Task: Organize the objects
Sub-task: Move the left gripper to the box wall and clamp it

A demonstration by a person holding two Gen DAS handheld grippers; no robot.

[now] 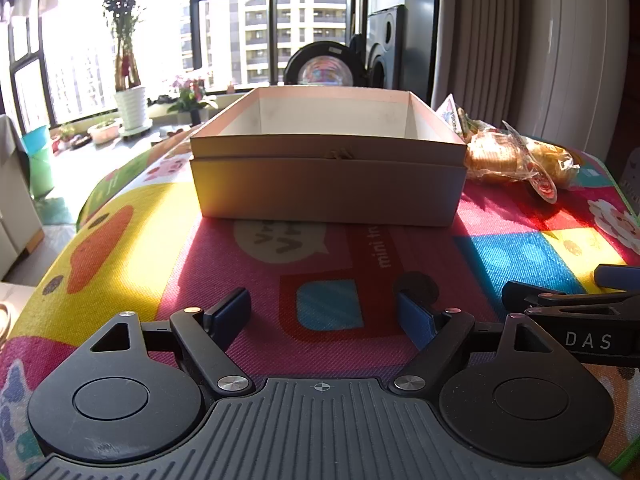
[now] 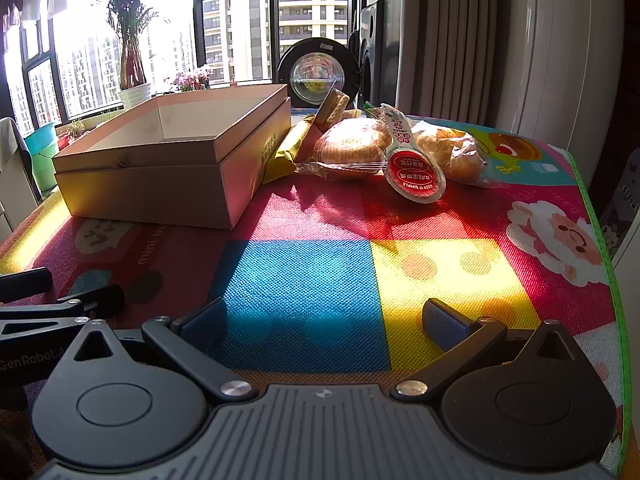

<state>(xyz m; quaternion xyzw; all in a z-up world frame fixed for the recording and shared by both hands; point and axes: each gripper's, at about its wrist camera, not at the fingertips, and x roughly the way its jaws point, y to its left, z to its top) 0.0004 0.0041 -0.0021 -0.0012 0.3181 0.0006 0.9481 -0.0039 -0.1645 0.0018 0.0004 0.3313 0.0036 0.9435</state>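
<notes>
The box (image 2: pixel 160 160) is an open cardboard carton seated in its own lid. It stands on the far left part of the mat (image 2: pixel 304 288), and what shows of its pale interior is bare. In the left wrist view the box (image 1: pixel 328 176) lies straight ahead of the left gripper.

The snacks (image 2: pixel 376 148) lie in a cluster just beside the box's right wall, on the mat:
- a wrapped bun (image 2: pixel 352 148) at the centre;
- a second wrapped bun (image 2: pixel 452 152) to its right;
- a red-and-white sachet (image 2: pixel 414 174) lying between and over the two buns;
- a yellow-green packet (image 2: pixel 288 148) touching the box wall;
- a wrapped biscuit stack (image 2: pixel 334 106) behind the buns.

The left gripper (image 1: pixel 324 312) sits low over the mat, near side of the box and well apart from it. Its jaws are spread and hold nothing.

The right gripper (image 2: pixel 324 320) sits low over the blue and yellow squares of the mat, well apart from the snacks. Its jaws are spread and hold nothing. The two grippers are side by side; each shows at the edge of the other's view.

Behind the table: a window (image 2: pixel 236 20), a potted plant (image 2: pixel 134 40), a washing machine door (image 2: pixel 316 74) and a curtain (image 2: pixel 452 40).
</notes>
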